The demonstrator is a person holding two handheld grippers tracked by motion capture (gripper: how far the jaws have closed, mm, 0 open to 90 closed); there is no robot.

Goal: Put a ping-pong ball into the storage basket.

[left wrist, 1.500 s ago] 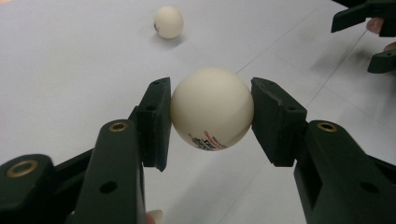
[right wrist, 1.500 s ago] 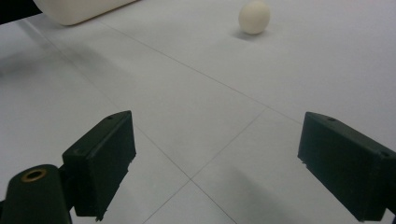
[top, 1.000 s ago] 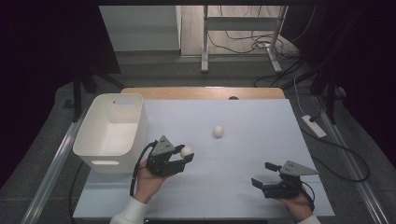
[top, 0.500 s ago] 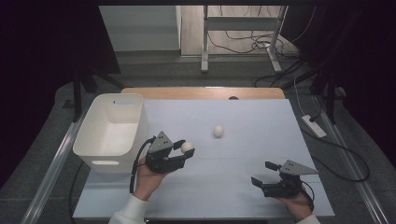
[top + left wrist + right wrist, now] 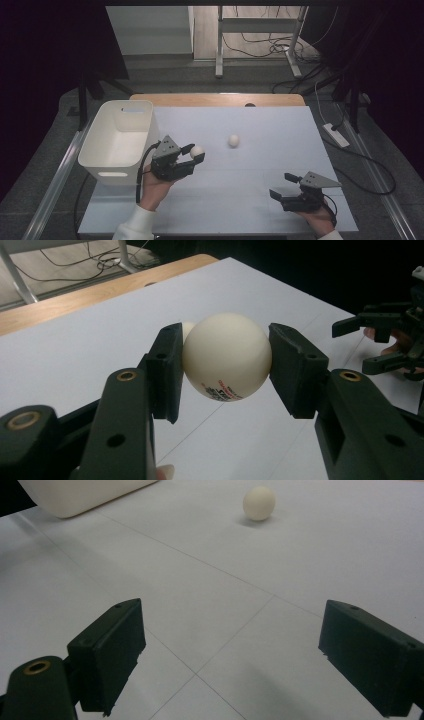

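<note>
1 white ball [image 5: 227, 357] is clamped between the left gripper [image 5: 196, 156] jaws, held above the desk [image 5: 260, 200] just right of the white bin [image 5: 120, 137]. A carry-to-bin step is judged; a leftward move over the rim is called for. The right gripper [image 5: 280, 187] rests near right, jaws spread empty; a 2nd ball [image 5: 233, 140] lies mid-desk.

cream ball [image 5: 227, 357] (red and black print), black tongs [image 5: 225, 365], white bin [image 5: 117, 140].

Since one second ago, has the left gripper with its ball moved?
Yes. The left gripper, shut on the ball, has moved slightly up and toward the white bin, judged in the high view.
</note>
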